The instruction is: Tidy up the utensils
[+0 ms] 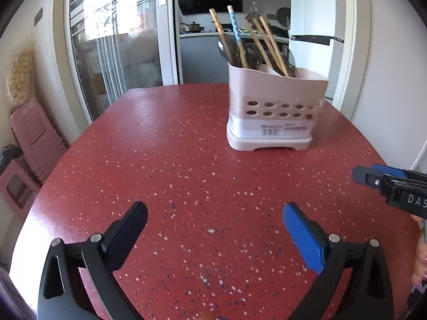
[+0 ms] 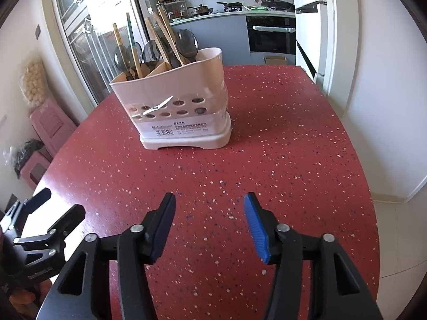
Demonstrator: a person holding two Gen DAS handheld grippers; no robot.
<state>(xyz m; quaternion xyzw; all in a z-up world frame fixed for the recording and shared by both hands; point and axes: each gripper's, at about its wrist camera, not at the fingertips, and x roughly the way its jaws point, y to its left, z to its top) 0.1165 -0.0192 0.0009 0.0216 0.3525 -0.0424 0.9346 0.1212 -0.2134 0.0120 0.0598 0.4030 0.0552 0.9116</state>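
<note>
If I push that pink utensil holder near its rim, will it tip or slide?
The utensil holder probably tips rather than slides: it stands tall and the chopsticks rise well above its rim. It looks like light plastic. Pushed low, its wider base would likely slide on the table.

We hold the left gripper (image 1: 214, 213) angled downward with its jaws spread wide and nothing between the pads. We hold the right gripper (image 2: 209, 204) at a similar downward tilt, jaws parted to a moderate gap, also empty. In each wrist view the other gripper shows at the frame edge, so the two sit side by side.
</note>
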